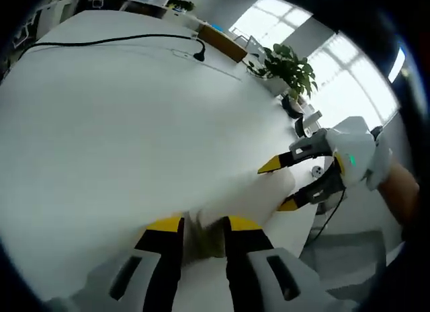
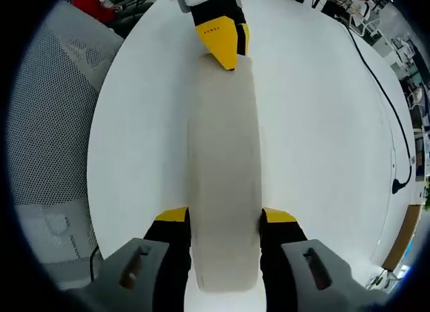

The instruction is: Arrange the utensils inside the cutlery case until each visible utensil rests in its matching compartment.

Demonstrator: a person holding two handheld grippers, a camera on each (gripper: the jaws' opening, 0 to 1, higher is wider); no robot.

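A long pale beige cutlery case [image 2: 225,144] lies on the white table [image 2: 316,124], running straight away from my right gripper [image 2: 225,216]. The right jaws press on the case's two long sides at its near end. At the far end my left gripper [image 2: 225,50] pinches the case's rim with its yellow tips together. In the left gripper view, my left gripper [image 1: 201,224] has the case's end [image 1: 205,237] between its jaws, and the case [image 1: 248,198] stretches toward the right gripper [image 1: 277,187], whose jaws straddle it. The case's inside is hidden.
A black cable with a plug [image 1: 200,55] crosses the far table [image 1: 121,124]; the plug [image 2: 396,185] lies off to the right. A potted plant [image 1: 289,66] and a wooden box [image 1: 222,42] stand past the table edge. A grey mesh chair [image 2: 47,110] is at the left.
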